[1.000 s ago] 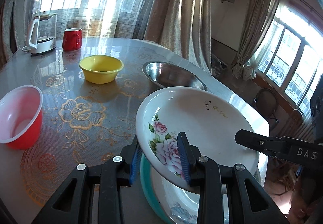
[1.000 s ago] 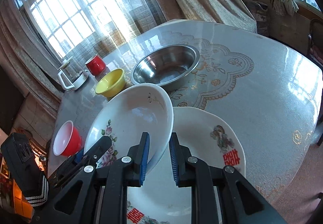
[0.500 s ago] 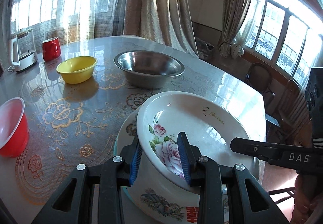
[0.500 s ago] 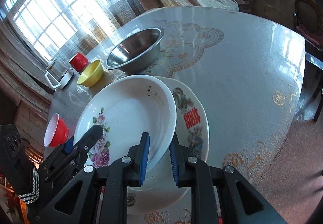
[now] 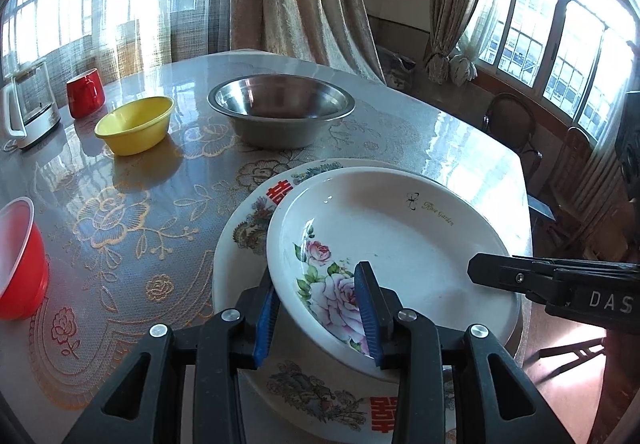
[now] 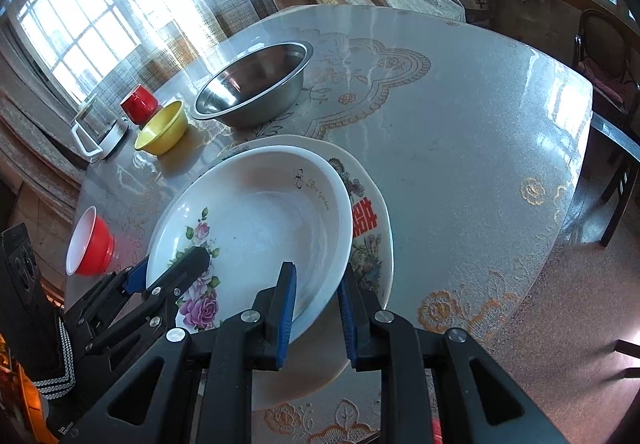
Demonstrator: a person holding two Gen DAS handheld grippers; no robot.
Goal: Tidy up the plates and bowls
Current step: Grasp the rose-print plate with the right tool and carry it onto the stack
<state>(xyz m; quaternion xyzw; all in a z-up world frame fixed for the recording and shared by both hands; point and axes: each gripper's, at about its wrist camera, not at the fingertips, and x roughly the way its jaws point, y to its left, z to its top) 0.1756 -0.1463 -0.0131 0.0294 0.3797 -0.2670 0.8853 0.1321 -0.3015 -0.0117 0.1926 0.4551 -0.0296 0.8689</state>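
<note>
A white deep plate with pink roses (image 5: pixel 400 236) (image 6: pixel 260 224) lies on a larger plate with red characters (image 5: pixel 240 244) (image 6: pixel 372 236) near the table's front edge. My left gripper (image 5: pixel 316 272) (image 6: pixel 170 264) straddles the rose plate's rim at the flower print. Its jaws are opening, and the blue pads still touch the rim on both sides. My right gripper (image 6: pixel 317 270) is shut on the opposite part of the same rim, one pad inside the plate and one outside. In the left wrist view, one right finger (image 5: pixel 492 272) shows over the plate.
Farther back on the table stand a steel bowl (image 5: pixel 280 112), a yellow bowl (image 5: pixel 136 124), a red mug (image 5: pixel 84 92) and a glass kettle (image 5: pixel 28 104). A red bowl (image 5: pixel 20 264) sits at the left. Dark chairs (image 6: pixel 608 76) stand past the table's right edge.
Both grippers carried the rose plate down and across until it lay on the large plate with red characters. The left jaws stand slightly wider apart now.
</note>
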